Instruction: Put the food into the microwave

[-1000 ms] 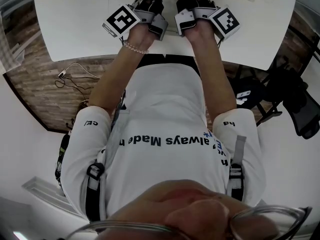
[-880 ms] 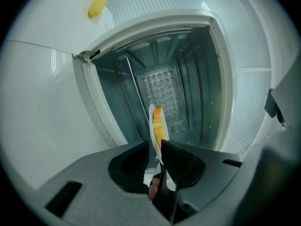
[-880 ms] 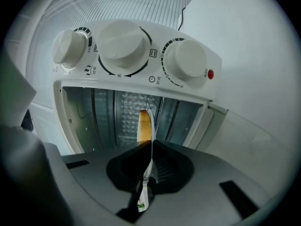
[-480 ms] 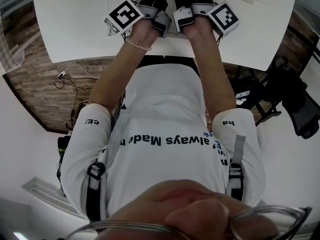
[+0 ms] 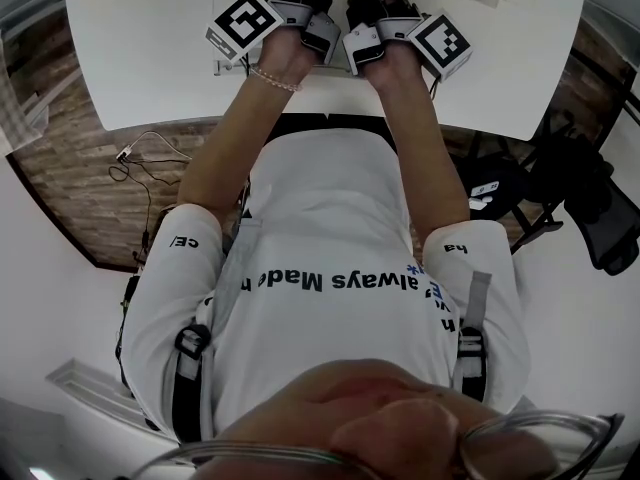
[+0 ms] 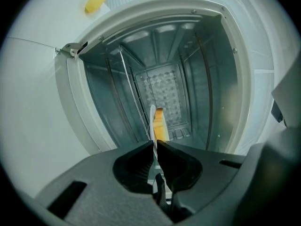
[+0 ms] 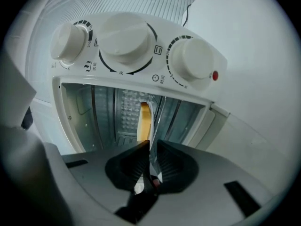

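Observation:
The white microwave [image 7: 127, 41], with three round knobs, stands open and its metal cavity [image 6: 164, 79] lies straight ahead. A thin white plate [image 6: 152, 119] shows edge-on, carrying a yellow-orange piece of food [image 6: 160, 124], and its far end reaches into the cavity. My left gripper [image 6: 154, 144] is shut on one rim of the plate. My right gripper [image 7: 150, 145] is shut on the other rim of the plate [image 7: 152, 126], with the food [image 7: 145, 119] just past its jaws. In the head view both hands are side by side at the table's far edge, and the jaw tips and plate are hidden.
A wire rack [image 6: 129, 79] stands inside the cavity. A yellow object [image 6: 95, 2] lies on the white table [image 5: 150, 58] left of the microwave. Cables [image 5: 140, 153] lie on the wooden floor, and a black chair [image 5: 590, 198] stands at the right.
My left gripper has moved a little farther away from me, toward the microwave. The right gripper has hardly shifted. Both stay shut on the plate.

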Available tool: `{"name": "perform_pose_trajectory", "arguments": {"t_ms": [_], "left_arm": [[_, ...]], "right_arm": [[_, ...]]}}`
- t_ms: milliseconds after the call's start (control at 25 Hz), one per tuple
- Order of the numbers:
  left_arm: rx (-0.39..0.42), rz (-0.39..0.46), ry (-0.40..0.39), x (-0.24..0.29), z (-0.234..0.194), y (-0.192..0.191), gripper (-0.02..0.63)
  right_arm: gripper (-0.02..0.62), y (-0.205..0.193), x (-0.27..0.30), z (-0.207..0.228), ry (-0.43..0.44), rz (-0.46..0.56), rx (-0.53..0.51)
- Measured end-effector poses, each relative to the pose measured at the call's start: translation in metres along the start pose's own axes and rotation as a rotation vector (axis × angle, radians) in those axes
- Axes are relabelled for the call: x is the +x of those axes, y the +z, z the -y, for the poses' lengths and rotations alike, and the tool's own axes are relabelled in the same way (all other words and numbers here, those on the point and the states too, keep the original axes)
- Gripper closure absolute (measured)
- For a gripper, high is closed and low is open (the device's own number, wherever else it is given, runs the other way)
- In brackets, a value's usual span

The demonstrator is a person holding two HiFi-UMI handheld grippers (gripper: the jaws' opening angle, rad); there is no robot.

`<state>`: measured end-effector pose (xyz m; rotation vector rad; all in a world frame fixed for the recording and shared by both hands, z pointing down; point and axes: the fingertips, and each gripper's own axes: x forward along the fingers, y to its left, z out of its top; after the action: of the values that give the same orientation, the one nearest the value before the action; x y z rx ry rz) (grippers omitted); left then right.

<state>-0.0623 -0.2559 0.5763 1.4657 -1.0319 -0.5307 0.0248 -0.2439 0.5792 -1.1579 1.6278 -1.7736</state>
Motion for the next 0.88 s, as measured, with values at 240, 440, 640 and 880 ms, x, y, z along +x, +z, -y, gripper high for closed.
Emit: {"name": "perform_pose_trajectory", "arguments": {"t_ms": [240,440,640,880], "left_arm": [[0.001,-0.019,0.007,0.004,-0.003,0.005,0.577],[0.075,-0.012,0.019,-0.007,0.004,0.003,0.577],[0.145,0.004,0.037,-0.034,0.016,0.012,0.577],[0.339,-0.036,0.002,-0.054,0.051,0.008,0.578]], "right_arm": [[0.574,0.001,-0.005,-0.004,-0.003,-0.006,-0.046],[0.574,0.01,-0.021,-0.019,0.017,-0.017,-0.161],[0.574,0.01,-0.034,-0.041,0.043,-0.044,-0.289],[0.575,0.015,-0.054,-0.071,0.081,-0.078,-0.529]]}}
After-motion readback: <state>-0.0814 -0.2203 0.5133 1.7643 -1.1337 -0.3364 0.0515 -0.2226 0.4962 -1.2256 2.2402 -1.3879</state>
